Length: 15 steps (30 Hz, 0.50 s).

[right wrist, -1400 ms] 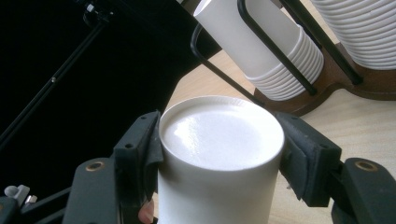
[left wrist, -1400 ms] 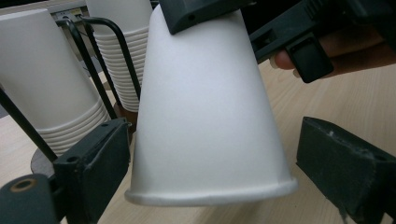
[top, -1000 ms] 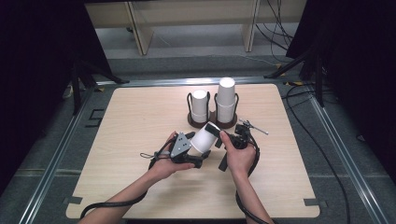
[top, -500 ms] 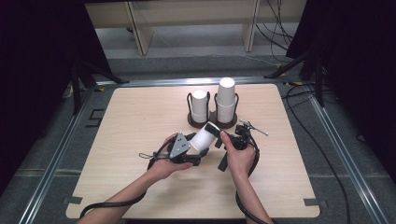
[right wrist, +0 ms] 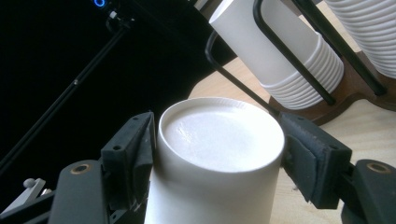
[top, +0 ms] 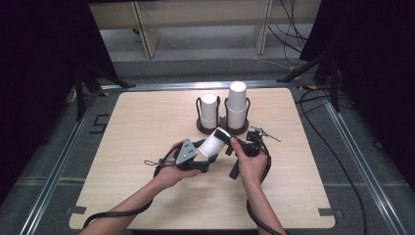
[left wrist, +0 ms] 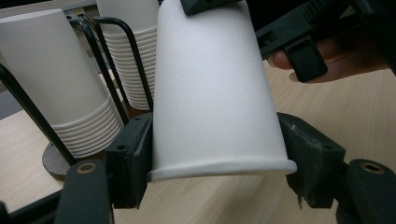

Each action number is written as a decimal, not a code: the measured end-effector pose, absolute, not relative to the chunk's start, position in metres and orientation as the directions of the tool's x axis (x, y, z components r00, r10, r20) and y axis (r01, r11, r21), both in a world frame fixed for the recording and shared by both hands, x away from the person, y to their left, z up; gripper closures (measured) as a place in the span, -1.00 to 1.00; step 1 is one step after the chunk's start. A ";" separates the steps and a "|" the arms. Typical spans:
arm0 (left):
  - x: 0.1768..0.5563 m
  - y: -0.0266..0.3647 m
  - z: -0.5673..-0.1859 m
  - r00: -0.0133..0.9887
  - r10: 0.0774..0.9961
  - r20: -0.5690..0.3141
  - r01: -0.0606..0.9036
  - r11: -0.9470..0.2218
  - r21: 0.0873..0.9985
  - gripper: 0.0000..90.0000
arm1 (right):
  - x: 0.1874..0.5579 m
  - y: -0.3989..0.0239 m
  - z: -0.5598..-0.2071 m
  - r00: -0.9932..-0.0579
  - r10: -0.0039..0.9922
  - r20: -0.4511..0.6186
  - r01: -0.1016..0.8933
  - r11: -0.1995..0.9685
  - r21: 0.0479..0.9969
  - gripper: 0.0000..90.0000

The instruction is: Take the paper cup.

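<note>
A white paper cup (top: 215,142) lies tilted between both grippers above the table (top: 147,122). My left gripper (left wrist: 219,151) is shut on the cup (left wrist: 215,93) near its rim, and its jaws have just been closing. My right gripper (right wrist: 218,149) has the cup's base (right wrist: 219,133) between its pads (right wrist: 313,163), slightly clear of them; its jaws have just been opening. In the high view the left gripper (top: 206,151) is at the cup's lower end and the right gripper (top: 229,141) at its upper end.
A black wire rack on a wooden base (top: 222,129) stands just behind the hands with a short cup stack (top: 209,108) and a taller cup stack (top: 237,102). Cables trail from both grippers toward the front table edge (top: 195,226). A metal frame (top: 58,161) borders the table.
Both hands and the cup stay where they were. The jaw movement is too small to make out in the high view.
</note>
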<state>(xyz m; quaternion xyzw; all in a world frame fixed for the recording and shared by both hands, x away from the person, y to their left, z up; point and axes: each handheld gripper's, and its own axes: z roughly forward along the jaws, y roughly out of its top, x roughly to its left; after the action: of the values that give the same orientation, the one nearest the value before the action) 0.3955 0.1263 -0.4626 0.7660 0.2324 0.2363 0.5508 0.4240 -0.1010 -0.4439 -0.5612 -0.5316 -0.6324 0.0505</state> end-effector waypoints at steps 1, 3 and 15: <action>0.395 0.126 -0.462 0.780 0.617 0.104 0.096 -0.283 0.954 -0.29 | 0.424 -0.102 -0.444 -0.371 0.529 0.763 0.659 -0.429 0.618 -0.35; 0.395 0.126 -0.462 0.783 0.614 0.098 0.097 -0.276 0.956 -0.29 | 0.424 -0.102 -0.444 -0.368 0.527 0.766 0.658 -0.435 0.615 -0.35; 0.394 0.131 -0.462 0.804 0.589 0.081 0.116 -0.289 0.950 -0.28 | 0.425 -0.110 -0.434 -0.389 0.526 0.757 0.611 -0.467 0.639 -0.37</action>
<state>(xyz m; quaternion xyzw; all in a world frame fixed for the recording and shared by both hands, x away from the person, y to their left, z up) 0.3944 0.1312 -0.4617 0.7734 0.2279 0.2149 0.5511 0.4249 -0.1096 -0.4343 -0.5519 -0.5151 -0.6550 0.0327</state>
